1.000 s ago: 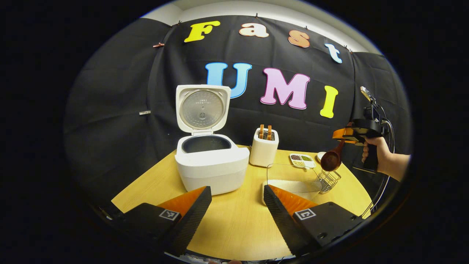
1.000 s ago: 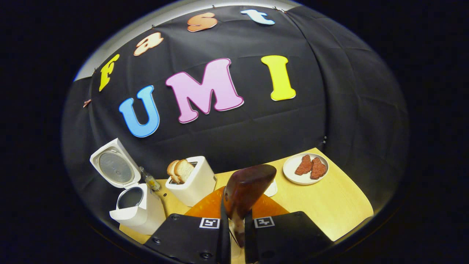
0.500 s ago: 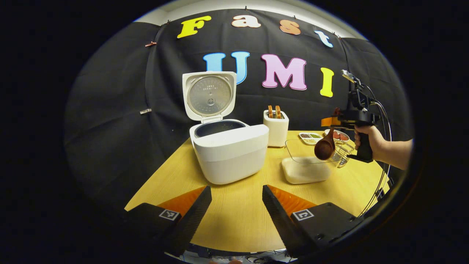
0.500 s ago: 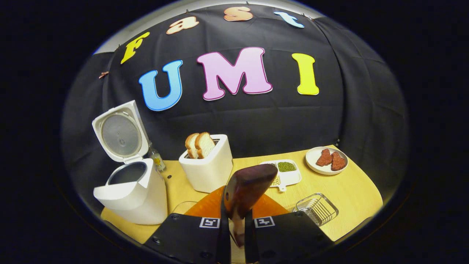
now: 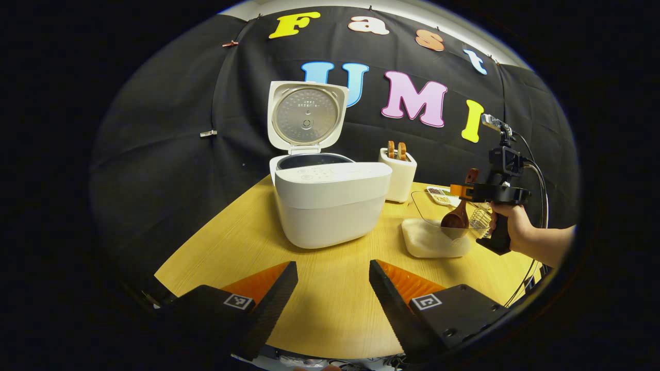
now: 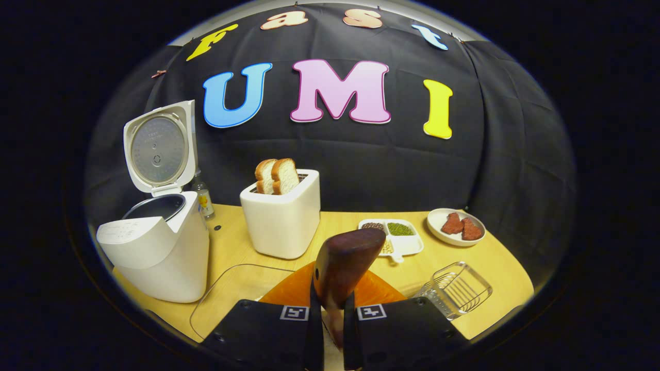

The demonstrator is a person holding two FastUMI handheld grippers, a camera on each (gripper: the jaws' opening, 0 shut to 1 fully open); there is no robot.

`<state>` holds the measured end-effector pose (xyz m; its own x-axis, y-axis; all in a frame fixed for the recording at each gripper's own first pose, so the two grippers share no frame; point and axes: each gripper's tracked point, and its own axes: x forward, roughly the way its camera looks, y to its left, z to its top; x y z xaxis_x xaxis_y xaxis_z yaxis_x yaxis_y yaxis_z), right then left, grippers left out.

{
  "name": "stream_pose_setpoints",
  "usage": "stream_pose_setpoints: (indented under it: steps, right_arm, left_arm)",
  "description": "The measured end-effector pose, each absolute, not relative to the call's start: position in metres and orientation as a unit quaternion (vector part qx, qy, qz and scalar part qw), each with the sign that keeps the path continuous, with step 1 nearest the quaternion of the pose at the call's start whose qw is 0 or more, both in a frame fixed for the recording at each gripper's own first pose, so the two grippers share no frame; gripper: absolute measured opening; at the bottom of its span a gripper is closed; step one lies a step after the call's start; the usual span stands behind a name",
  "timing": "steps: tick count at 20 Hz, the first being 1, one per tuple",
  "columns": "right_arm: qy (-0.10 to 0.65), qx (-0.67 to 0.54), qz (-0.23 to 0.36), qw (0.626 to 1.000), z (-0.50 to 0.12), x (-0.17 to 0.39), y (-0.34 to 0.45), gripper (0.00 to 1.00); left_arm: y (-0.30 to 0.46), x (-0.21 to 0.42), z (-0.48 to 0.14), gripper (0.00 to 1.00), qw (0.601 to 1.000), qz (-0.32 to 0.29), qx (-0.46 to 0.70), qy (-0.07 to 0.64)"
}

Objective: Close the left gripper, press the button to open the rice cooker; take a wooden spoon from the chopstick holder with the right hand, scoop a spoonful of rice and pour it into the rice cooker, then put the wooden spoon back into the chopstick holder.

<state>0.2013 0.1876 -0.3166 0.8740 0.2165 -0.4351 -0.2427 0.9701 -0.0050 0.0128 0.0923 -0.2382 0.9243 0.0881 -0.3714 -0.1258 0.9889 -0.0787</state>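
Black cloth wall [image 5: 170,154] draped behind and around on both sides, creased in places, pinned along its top edge with small clips. Above the cloth, a strip of pale wall [image 5: 412,9] just visible. Below, a light wooden tabletop [image 5: 330,299] with a rounded front edge and faint grain, evenly lit from above, with soft shadows close beside whatever stands there; also seen in the right gripper view [image 6: 495,278].

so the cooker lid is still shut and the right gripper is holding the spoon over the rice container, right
Not quite: the cooker lid stands open, as the left gripper view shows. The rest holds: the right gripper is shut on the spoon over the rice container.
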Motion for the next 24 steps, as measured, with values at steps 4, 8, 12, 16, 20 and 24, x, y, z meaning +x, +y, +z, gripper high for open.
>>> stream_pose_setpoints:
  steps: [4, 8, 12, 16, 20, 24]
  right_arm:
    - [0.241, 0.008, 0.131, 0.962, -0.319, 0.187, 0.214, 0.19]
    - [0.283, 0.077, 0.122, 0.948, -0.323, 0.181, 0.229, 0.19]
    - [0.324, 0.188, 0.090, 0.923, -0.327, 0.182, 0.224, 0.19]
    - [0.354, 0.280, 0.059, 0.890, -0.333, 0.181, 0.209, 0.19]
    - [0.364, 0.335, 0.033, 0.868, -0.330, 0.177, 0.191, 0.19]
    - [0.354, 0.399, -0.021, 0.846, -0.321, 0.180, 0.163, 0.19]
  left_arm:
    - [0.101, 0.015, -0.239, 0.96, 0.978, 0.063, -0.062, 0.189]
    - [0.107, 0.012, -0.241, 0.96, 0.976, 0.069, -0.073, 0.192]
    - [0.110, 0.013, -0.239, 0.96, 0.975, 0.070, -0.082, 0.192]
    - [0.111, 0.014, -0.237, 0.96, 0.975, 0.069, -0.091, 0.191]
    - [0.112, 0.014, -0.232, 0.96, 0.976, 0.067, -0.094, 0.187]
    - [0.115, 0.015, -0.223, 0.96, 0.977, 0.063, -0.094, 0.181]
